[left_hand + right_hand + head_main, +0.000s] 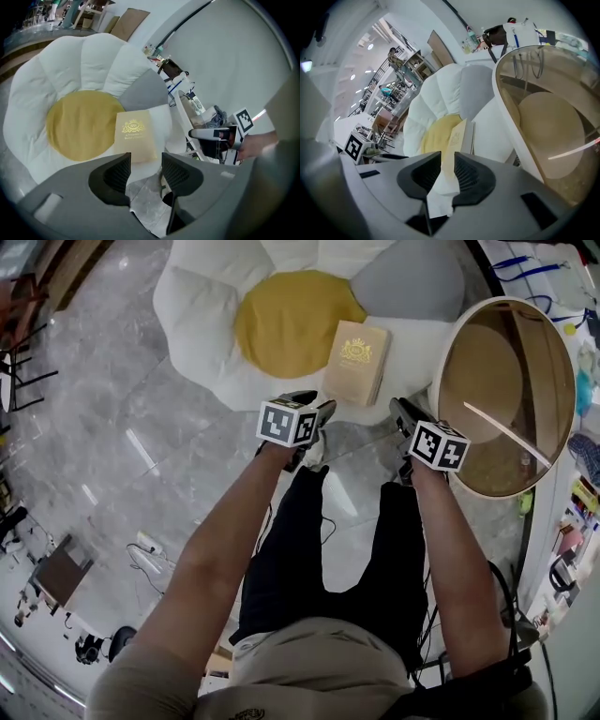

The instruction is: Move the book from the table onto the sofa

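A cream book (356, 360) with a gold emblem lies flat on the white flower-shaped sofa (202, 296), at the right edge of its yellow centre. Both grippers hang just in front of the sofa, short of the book and apart from it. My left gripper (322, 412) is open, and in the left gripper view (146, 161) bare floor and the book (136, 136) show beyond its jaws. My right gripper (401, 412) is open by a narrow gap (447, 161) with nothing between the pads. The book (460, 136) stands farther off, seen edge-on.
A round white-rimmed table (506, 395) with a tan glass top stands close to the right of my right gripper. Cluttered shelves (577, 502) line the far right. Grey marble floor (112, 427) spreads to the left, with cables and small items at the lower left.
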`<move>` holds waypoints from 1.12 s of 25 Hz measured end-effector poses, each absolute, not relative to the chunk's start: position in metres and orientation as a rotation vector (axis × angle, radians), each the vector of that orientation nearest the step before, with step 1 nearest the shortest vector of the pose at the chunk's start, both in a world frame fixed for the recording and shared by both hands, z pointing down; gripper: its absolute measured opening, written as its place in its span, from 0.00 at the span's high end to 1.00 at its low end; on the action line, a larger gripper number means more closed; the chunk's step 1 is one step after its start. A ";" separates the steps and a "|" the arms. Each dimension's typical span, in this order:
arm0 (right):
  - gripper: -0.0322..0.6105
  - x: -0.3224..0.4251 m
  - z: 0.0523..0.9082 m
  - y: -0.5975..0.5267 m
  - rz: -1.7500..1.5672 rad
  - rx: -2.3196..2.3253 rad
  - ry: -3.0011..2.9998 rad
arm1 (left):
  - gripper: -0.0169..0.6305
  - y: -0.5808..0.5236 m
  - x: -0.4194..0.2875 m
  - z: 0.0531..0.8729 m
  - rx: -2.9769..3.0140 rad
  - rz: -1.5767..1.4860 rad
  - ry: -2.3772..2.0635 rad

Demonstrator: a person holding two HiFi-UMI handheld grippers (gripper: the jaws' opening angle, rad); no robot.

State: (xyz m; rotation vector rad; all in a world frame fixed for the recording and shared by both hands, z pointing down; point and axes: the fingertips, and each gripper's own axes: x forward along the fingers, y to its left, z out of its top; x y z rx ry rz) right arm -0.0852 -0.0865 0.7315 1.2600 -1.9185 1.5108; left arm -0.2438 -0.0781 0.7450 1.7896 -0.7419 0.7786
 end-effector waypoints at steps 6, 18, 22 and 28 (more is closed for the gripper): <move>0.86 -0.075 0.695 -0.063 1.489 1.224 -1.947 | 0.67 -0.052 -0.245 0.711 1.801 0.769 -0.734; 0.91 -0.052 0.564 -0.019 1.374 1.083 -2.086 | 0.73 -0.033 -0.204 0.572 1.889 0.582 -0.723; 0.92 -0.037 0.518 -0.002 1.339 1.047 -2.137 | 0.91 -0.026 -0.188 0.520 1.925 0.560 -0.731; 0.93 -0.010 0.441 0.022 1.278 1.012 -2.222 | 0.96 0.002 -0.147 0.434 2.030 0.579 -0.663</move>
